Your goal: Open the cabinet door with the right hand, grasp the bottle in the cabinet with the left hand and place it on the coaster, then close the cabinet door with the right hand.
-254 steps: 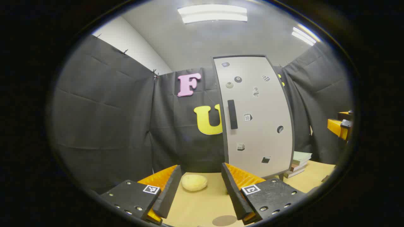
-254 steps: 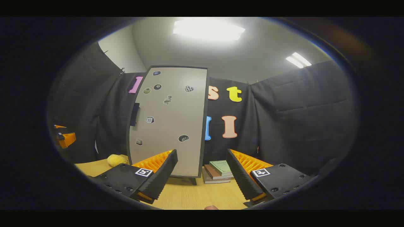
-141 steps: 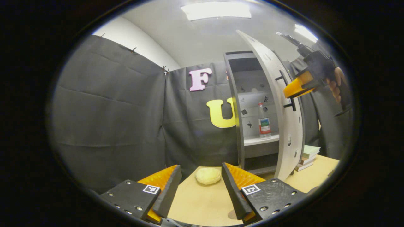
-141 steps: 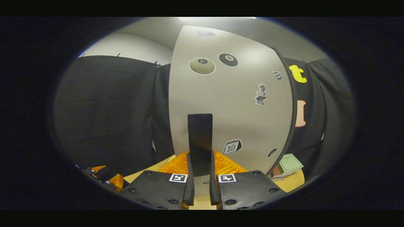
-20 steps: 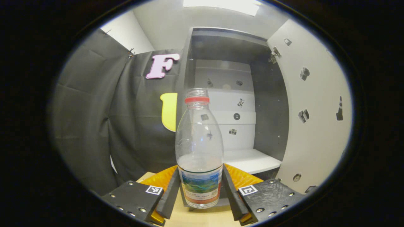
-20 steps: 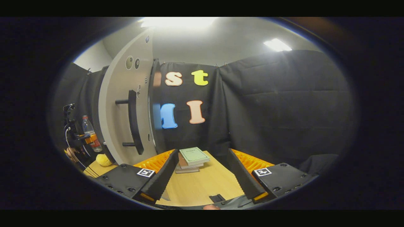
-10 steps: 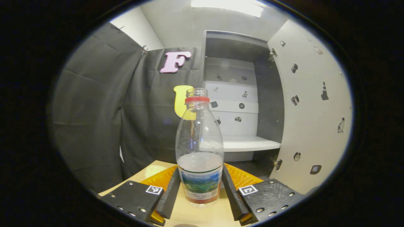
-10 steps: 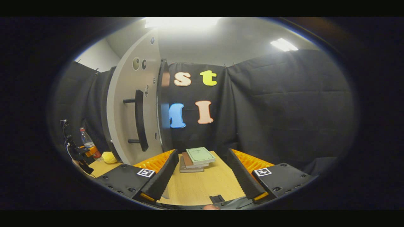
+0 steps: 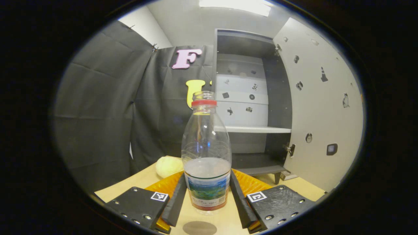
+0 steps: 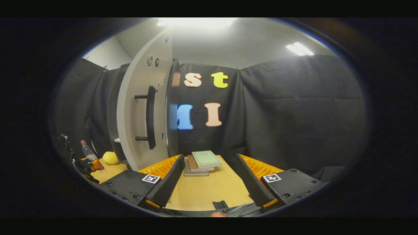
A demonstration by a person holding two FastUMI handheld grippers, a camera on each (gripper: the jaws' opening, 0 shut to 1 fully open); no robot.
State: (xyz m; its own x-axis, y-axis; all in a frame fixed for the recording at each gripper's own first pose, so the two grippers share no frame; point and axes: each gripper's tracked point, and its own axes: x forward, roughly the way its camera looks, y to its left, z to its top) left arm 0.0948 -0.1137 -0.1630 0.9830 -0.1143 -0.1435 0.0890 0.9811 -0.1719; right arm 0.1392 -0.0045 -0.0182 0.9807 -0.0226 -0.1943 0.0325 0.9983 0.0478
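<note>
A clear plastic bottle [image 9: 206, 153] with a red neck ring and a picture label stands upright between the fingers of my left gripper [image 9: 207, 202], which is shut on it, just above the table. A dark round coaster [image 9: 199, 227] lies on the table right below the bottle. Behind stands the cabinet [image 9: 251, 107] with its grey door [image 9: 321, 107] swung wide open to the right and its white shelf bare. My right gripper [image 10: 206, 181] is open over the table. To its left I see the door's outer face [image 10: 135, 107] with the black handle [image 10: 150, 117], and far left the bottle [image 10: 88, 151].
A yellow lump [image 9: 168, 165] lies on the wooden table [image 9: 143, 179] left of the cabinet. A stack of books [image 10: 201, 162] sits on the table ahead of the right gripper. Black cloth walls close the booth on all sides.
My left gripper has carried the bottle back out of the cabinet and down toward the table; the coaster has come into sight beneath it. The right gripper has turned slightly, still open.
</note>
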